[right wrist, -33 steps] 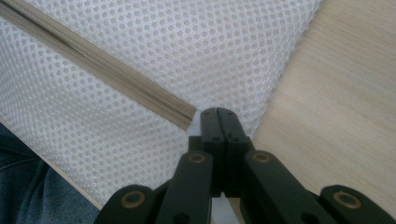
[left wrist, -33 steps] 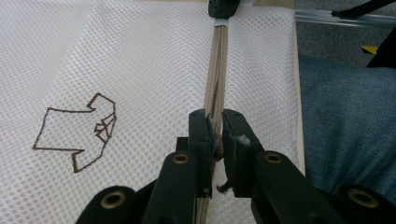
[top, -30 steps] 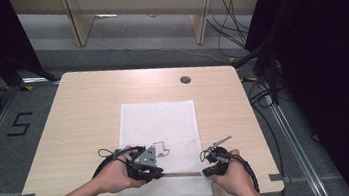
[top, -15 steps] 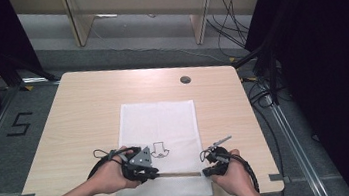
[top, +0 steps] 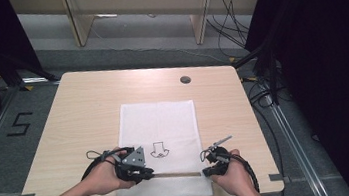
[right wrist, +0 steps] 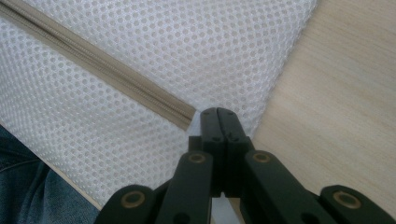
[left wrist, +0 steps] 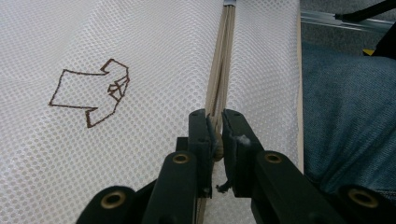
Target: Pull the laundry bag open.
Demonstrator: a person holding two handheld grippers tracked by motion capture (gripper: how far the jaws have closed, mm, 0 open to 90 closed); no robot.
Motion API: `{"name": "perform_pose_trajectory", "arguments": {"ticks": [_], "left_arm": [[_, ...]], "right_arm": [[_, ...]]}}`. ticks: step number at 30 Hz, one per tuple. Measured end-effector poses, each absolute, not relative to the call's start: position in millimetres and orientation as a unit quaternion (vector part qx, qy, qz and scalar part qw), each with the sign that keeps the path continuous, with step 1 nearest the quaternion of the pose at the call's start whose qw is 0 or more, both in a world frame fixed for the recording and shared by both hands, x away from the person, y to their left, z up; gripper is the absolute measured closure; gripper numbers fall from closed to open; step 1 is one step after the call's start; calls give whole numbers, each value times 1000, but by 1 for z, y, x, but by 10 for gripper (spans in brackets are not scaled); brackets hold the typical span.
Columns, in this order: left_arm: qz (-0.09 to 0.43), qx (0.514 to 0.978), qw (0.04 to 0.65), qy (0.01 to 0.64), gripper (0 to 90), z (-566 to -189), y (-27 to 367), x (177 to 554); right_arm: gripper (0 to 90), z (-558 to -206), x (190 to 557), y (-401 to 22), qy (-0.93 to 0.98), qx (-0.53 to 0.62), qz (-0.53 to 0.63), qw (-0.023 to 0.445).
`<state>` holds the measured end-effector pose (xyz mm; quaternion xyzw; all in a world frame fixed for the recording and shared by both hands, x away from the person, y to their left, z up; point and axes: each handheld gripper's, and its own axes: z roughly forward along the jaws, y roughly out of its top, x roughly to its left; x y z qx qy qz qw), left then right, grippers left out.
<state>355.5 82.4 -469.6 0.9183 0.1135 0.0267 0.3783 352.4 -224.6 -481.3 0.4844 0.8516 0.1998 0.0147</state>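
A white mesh laundry bag lies flat on the table, toward its 6 o'clock edge. The left claw pinches the beige zipper at the bag's 7 o'clock. The right claw, jaws pressed together, clamps the mesh by the zipper's end at 5 o'clock.

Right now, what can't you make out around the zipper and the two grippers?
- Zipper pull: hidden between the left gripper jaws, left gripper view.
- Whether the right gripper pinches mesh: its shut jaws cover the spot.
- Mesh bag contents: too small, high view.
- Zipper teeth, high view: too small.
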Motion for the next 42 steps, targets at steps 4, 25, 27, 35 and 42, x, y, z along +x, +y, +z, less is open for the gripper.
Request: {"name": "perform_pose_trajectory", "arguments": {"ticks": [4,25,27,35,42], "left_arm": [[29,920,375,110,823,-470,84,354],[29,920,370,126,823,-477,105,353],[27,919,372,127,823,-477,105,353],[32,919,371,128,823,-476,109,353],[36,918,374,131,824,-476,114,351]], "right_arm": [[900,-481,352,-225,852,485,194,24],[900,-481,353,-224,853,485,193,23],[900,-482,354,-226,858,475,194,29],[900,-481,353,-225,854,483,194,22],[900,-481,353,-224,853,484,193,23]]}}
